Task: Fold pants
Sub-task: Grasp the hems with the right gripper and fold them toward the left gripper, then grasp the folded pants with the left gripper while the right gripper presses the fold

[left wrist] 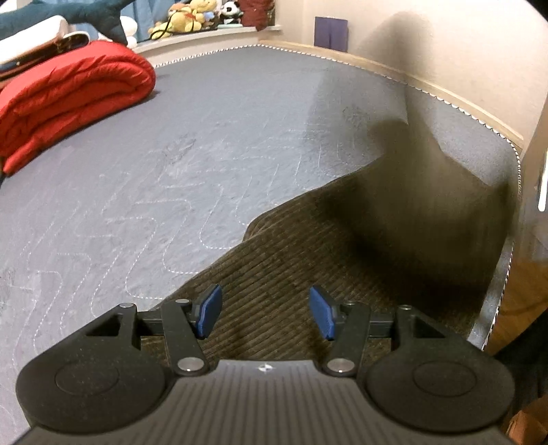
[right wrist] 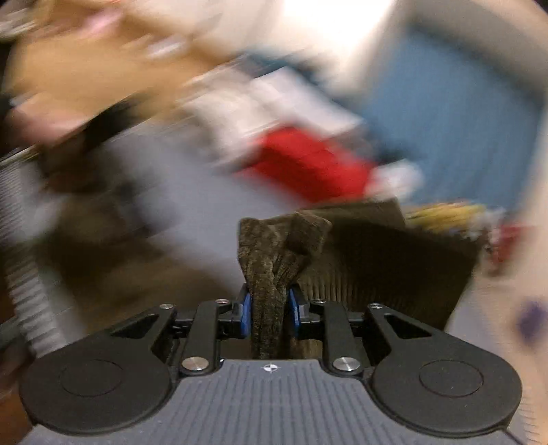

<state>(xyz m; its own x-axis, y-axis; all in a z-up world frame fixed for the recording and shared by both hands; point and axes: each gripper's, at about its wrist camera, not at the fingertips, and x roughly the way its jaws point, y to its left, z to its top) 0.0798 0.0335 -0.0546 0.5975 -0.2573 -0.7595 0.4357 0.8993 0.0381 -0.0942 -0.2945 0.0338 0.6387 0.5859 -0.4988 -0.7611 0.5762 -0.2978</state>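
Note:
Olive-brown corduroy pants (left wrist: 308, 253) lie on the grey quilted mattress (left wrist: 171, 154), with one part lifted and blurred at the right. My left gripper (left wrist: 265, 313) is open, its blue pads spread just above the pants and holding nothing. In the right wrist view my right gripper (right wrist: 269, 313) is shut on a bunched fold of the pants (right wrist: 270, 260); the cloth stands up between the blue pads and more of it hangs to the right. The right wrist view is heavily motion-blurred.
A folded red quilt (left wrist: 68, 99) lies at the mattress's far left, with white bedding and a dark plush behind it. Stuffed toys (left wrist: 191, 17) sit on a ledge at the back. A cream wall (left wrist: 445, 51) borders the mattress on the right.

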